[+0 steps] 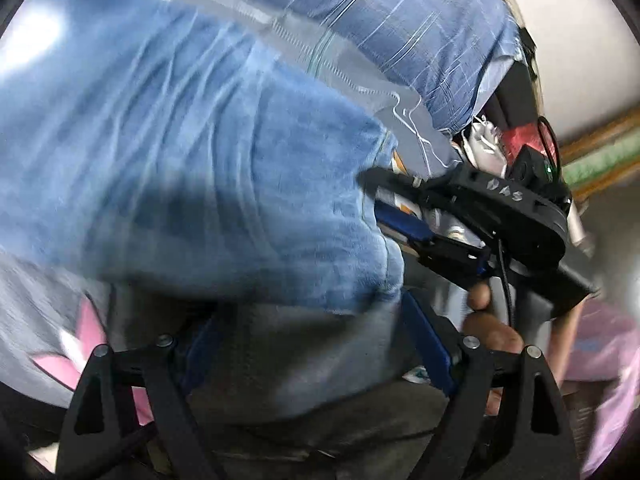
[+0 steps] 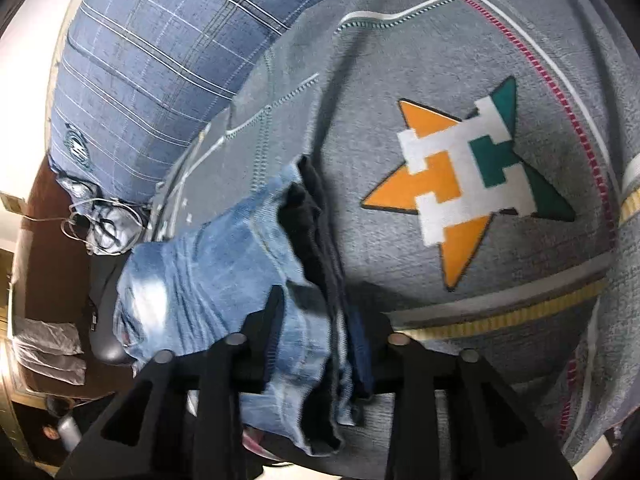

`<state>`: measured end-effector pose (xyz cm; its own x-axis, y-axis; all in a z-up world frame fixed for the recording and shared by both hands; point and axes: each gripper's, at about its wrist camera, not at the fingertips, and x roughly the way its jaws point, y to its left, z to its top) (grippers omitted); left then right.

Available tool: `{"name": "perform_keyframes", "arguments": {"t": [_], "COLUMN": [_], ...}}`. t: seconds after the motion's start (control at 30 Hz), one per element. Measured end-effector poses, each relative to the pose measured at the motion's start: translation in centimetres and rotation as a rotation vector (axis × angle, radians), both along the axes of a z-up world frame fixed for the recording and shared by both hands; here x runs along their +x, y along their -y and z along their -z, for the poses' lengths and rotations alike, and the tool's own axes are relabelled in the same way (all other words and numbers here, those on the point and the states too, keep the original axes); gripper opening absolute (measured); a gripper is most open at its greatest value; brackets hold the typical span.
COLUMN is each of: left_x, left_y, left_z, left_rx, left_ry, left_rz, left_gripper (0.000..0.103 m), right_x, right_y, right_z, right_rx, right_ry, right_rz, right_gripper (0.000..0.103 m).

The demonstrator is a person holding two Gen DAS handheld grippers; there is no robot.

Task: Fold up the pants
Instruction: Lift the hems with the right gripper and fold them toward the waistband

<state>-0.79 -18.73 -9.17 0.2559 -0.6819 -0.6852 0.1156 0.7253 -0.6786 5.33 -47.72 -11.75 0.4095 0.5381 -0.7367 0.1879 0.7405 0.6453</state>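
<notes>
One pair of jeans [image 2: 208, 264] in right gripper's [image 2: 316, 312] clamped jaws; left gripper's [image 1: 308, 336] jaws apart.

The left gripper [image 1: 316, 344] is held tilted downward with its jaws spread wide, no pad pressed on anything. In the left wrist view the right gripper [image 1: 404, 216] is seen to its upper right, carried by a hand [image 1: 488, 320] whose fingertips show beneath the body. In its own view the right gripper [image 2: 320, 332] is half closed, with denim between the fingers.
</notes>
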Motion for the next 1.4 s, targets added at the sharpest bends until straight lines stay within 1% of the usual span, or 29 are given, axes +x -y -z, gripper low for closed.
{"name": "perform_keyframes", "arguments": {"t": [0.03, 0.13, 0.17, 0.23, 0.27, 0.3, 0.33, 0.37, 0.4, 0.43, 0.53, 0.57, 0.6, 0.67, 0.7, 0.73, 0.8, 0.87, 0.9, 0.97, 1.03, 1.07, 1.13, 1.2, 1.27, 1.33, 1.37, 1.4], "left_x": [0.1, 0.2, 0.7, 1.5, 2.0, 2.5, 2.7, 2.8, 3.1, 3.2, 3.5, 3.7, 3.8, 3.8, 3.8, 3.8, 4.1, 4.9, 5.6, 6.8, 7.3, 7.5, 7.4, 7.3, 7.1, 6.8, 6.8, 6.7], "left_y": [0.1, 0.3, 0.7, 1.1, 1.1, 1.2, 1.1, 1.1, 1.2, 1.2, 0.7, 0.7, 0.7, 0.5, 0.4, 0.3, 0.3, 0.6, 0.9, 1.1, 1.0, 1.0, 0.3, -0.6, -1.4, -1.7, -1.6, -1.6], "left_z": [0.3, 0.4, 0.7, 1.3, 1.5, 1.7, 1.7, 1.7, 1.7, 1.7, 2.1, 2.1, 2.0, 1.7, 1.5, 1.2, 0.6, 0.5, 0.9, 1.6, 1.6, 1.6, 1.8, 1.8, 1.8, 1.5, 1.2, 1.0], "left_rx": [-0.024, -0.094, -0.13, -0.173, -0.197, -0.222, -0.236, -0.251, -0.259, -0.262, -0.309, -0.313, -0.313, -0.34, -0.346, -0.353, -0.358, -0.337, -0.317, -0.291, -0.258, -0.265, -0.311, -0.364, -0.415, -0.461, -0.467, -0.482], "left_ry": [-0.021, -0.042, -0.079, -0.126, -0.143, -0.162, -0.175, -0.189, -0.199, -0.207, -0.277, -0.291, -0.304, -0.305, -0.301, -0.295, -0.267, -0.257, -0.276, -0.307, -0.326, -0.342, -0.379, -0.41, -0.435, -0.452, -0.453, -0.451], "left_rz": [0.006, -0.01, 0.0, -0.011, -0.016, -0.03, -0.044, -0.06, -0.074, -0.085, -0.15, -0.157, -0.162, -0.168, -0.173, -0.178, -0.176, -0.171, -0.167, -0.186, -0.188, -0.188, -0.2, -0.213, -0.228, -0.228, -0.225, -0.22], "left_gripper": [0.086, 0.085, 0.085, 0.085, 0.085, 0.085, 0.085, 0.085, 0.085, 0.084, 0.081, 0.08, 0.078, 0.077, 0.075, 0.075, 0.074, 0.074, 0.074, 0.063, 0.029, 0.025, 0.015, 0.011, 0.01, 0.01, 0.01, 0.01], "right_x": [0.1, 0.3, 0.2, 0.0, -0.1, -0.1, -0.2, -0.2, -0.2, -0.2, -0.3, -0.4, -0.4, -0.1, 0.0, 0.1, 0.1, 0.1, 0.1, -0.1, -0.3, -0.6, -0.7, -0.5, -0.2, -0.1, 0.1, 0.3], "right_y": [-0.2, -0.6, -0.6, -0.2, -0.1, -0.1, -0.1, -0.3, -0.3, -0.1, 1.1, 1.4, 1.3, 0.5, 0.1, -0.2, -0.5, -0.4, -0.2, 0.5, 1.2, 1.5, 2.2, 1.9, 1.5, 1.4, 1.1, 0.8], "right_z": [0.0, -0.1, -0.1, -0.3, -0.5, -0.8, -1.1, -1.3, -1.2, -1.0, -0.5, -0.5, -0.3, 0.2, 0.0, -0.1, -0.6, -0.7, -0.5, 0.1, 0.5, 0.6, 1.0, 1.5, 2.0, 2.1, 2.2, 2.3], "right_rx": [0.008, 0.027, 0.049, 0.158, 0.198, 0.259, 0.277, 0.265, 0.226, 0.19, 0.113, 0.087, 0.058, 0.053, 0.061, 0.097, 0.187, 0.176, 0.17, 0.166, 0.132, 0.126, 0.156, 0.19, 0.239, 0.312, 0.337, 0.344], "right_ry": [0.002, 0.012, 0.015, 0.051, 0.07, 0.1, 0.115, 0.12, 0.109, 0.087, 0.04, 0.031, 0.011, -0.013, 0.003, 0.018, 0.061, 0.063, 0.052, 0.025, -0.001, -0.006, -0.005, -0.014, -0.026, -0.023, -0.018, -0.021], "right_rz": [-0.003, -0.018, -0.022, -0.029, -0.034, -0.053, -0.063, -0.065, -0.055, -0.029, 0.063, 0.084, 0.08, 0.045, 0.028, 0.01, -0.016, 0.002, 0.019, 0.059, 0.106, 0.124, 0.143, 0.135, 0.111, 0.079, 0.07, 0.066], "right_gripper": [0.048, 0.049, 0.049, 0.048, 0.046, 0.043, 0.043, 0.043, 0.043, 0.043, 0.044, 0.044, 0.044, 0.041, 0.034, 0.03, 0.03, 0.03, 0.03, 0.03, 0.03, 0.03, 0.03, 0.03, 0.03, 0.034, 0.036, 0.041]}}
